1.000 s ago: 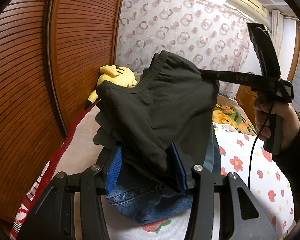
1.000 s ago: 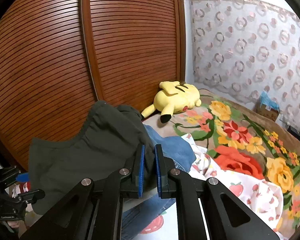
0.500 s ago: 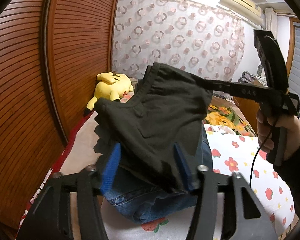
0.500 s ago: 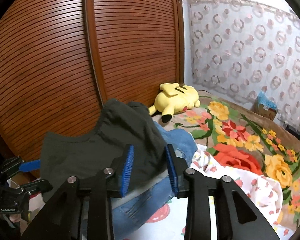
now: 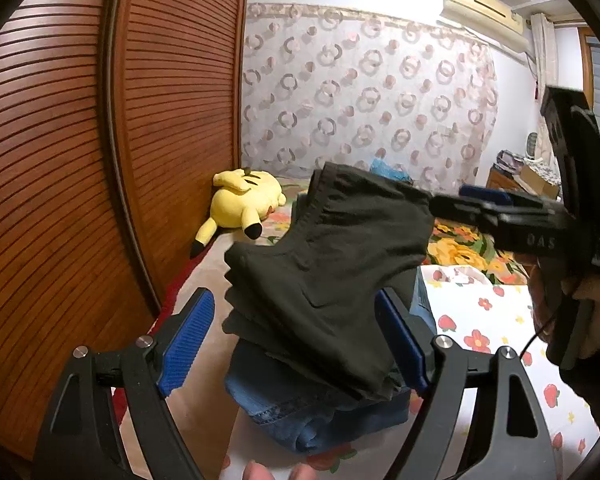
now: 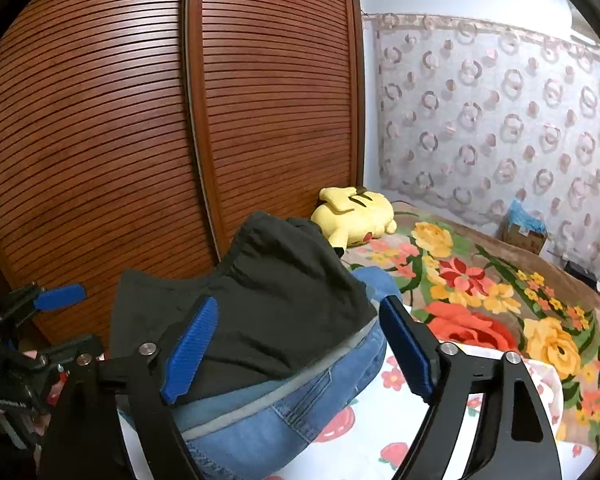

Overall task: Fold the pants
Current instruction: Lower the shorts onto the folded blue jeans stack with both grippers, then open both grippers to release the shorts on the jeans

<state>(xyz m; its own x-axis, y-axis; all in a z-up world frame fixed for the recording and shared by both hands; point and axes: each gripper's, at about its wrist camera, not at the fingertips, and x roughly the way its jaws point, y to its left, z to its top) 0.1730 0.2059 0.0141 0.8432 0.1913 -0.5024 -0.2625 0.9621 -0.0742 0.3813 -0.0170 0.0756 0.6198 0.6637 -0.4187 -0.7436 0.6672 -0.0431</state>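
While the dark pants [image 5: 328, 276] sit in a folded bundle in the middle of both views, they rest on top of a pile of blue jeans [image 6: 268, 408] on the bed [image 6: 412, 436]. The folding looks close to done, I think, because the pants are already doubled up into a small stack with the waistband at the top. What may be left is to smooth the stack or set it somewhere neat, but I cannot tell that for sure.

The left gripper [image 5: 296, 340] is at the bottom of its own view and its blue pads are spread wide on each side of the pants, not pinching them. The right gripper [image 6: 300, 348] is at the bottom of its view and is spread wide too, with the pants between the pads but not squeezed. In the left view the right gripper comes in from the right side of the frame, with its tip right at the edge of the waistband.

One second ago both grippers were pinching the cloth. The right one was nearly shut on the pants, and the left one had its pads pressed on the fabric. Half a second ago they were partly apart. Now both have let go, and the pants lie on the jeans by themselves.

A yellow plush toy [image 6: 356, 216] lies by the brown wardrobe doors [image 6: 180, 120] in the upper middle.
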